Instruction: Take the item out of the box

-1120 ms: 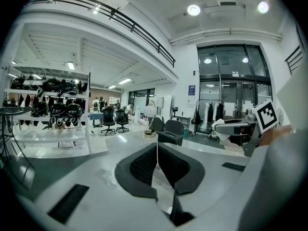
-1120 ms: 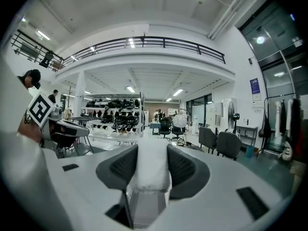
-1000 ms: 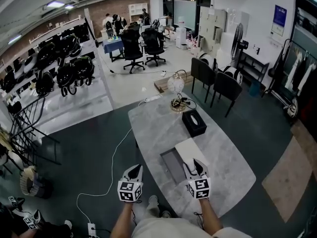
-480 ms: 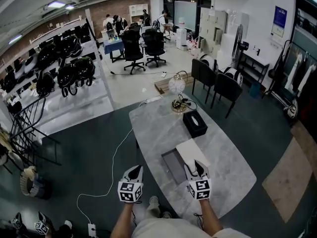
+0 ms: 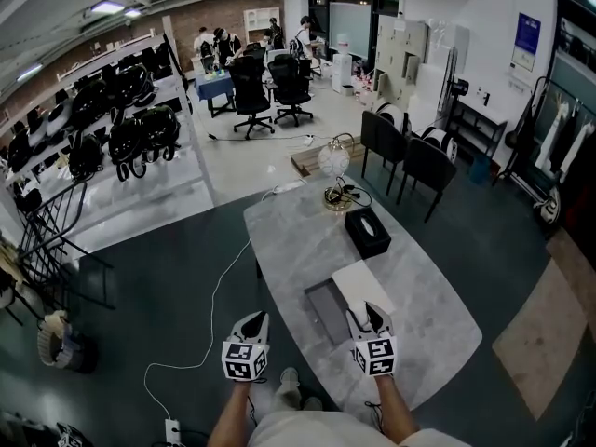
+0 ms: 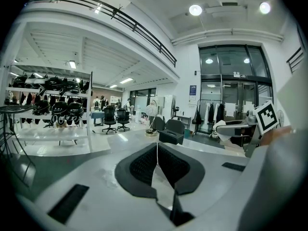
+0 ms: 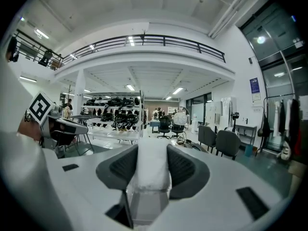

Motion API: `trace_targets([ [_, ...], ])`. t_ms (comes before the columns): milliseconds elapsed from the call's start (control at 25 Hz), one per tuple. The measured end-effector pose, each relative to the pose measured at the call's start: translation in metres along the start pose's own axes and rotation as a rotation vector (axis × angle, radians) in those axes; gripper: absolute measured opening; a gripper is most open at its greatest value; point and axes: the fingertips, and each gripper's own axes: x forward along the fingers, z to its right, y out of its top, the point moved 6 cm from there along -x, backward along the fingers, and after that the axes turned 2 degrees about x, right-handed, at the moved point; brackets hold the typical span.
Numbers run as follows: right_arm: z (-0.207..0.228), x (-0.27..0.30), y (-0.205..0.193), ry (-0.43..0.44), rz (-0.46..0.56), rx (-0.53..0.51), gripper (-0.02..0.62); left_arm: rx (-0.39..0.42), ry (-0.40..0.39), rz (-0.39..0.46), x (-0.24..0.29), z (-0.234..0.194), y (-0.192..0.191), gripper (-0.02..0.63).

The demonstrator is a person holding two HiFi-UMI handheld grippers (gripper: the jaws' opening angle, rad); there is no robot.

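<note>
An open shallow grey box [image 5: 325,311] lies on the marble table [image 5: 296,242] near its front edge. Beside it on the right is a white flat slab [image 5: 358,283]. My right gripper [image 5: 368,313] reaches the slab's near end. In the right gripper view the white slab [image 7: 152,170] fills the gap between the two dark pads [image 7: 185,170], so the right gripper [image 7: 152,163] is shut on it. My left gripper [image 5: 252,321] hangs left of the table, over the floor. In the left gripper view its pads [image 6: 142,165] meet in a line, and the left gripper [image 6: 156,160] holds nothing.
A black tissue box [image 5: 366,231] sits mid-table, and a glass globe lamp [image 5: 331,159] with cables stands at the far end. A white cord [image 5: 214,305] trails over the floor on the left. Two dark chairs [image 5: 410,156] stand at the right, and shelves of helmets [image 5: 130,128] at the left.
</note>
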Motion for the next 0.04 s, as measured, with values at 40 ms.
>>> trace_targets([
  [40,-0.0007,-0.0003,-0.0015,0.000,-0.002,0.000,0.183,0.000,0.000,-0.001,-0.0006,-0.0001,-0.0011,0.020],
])
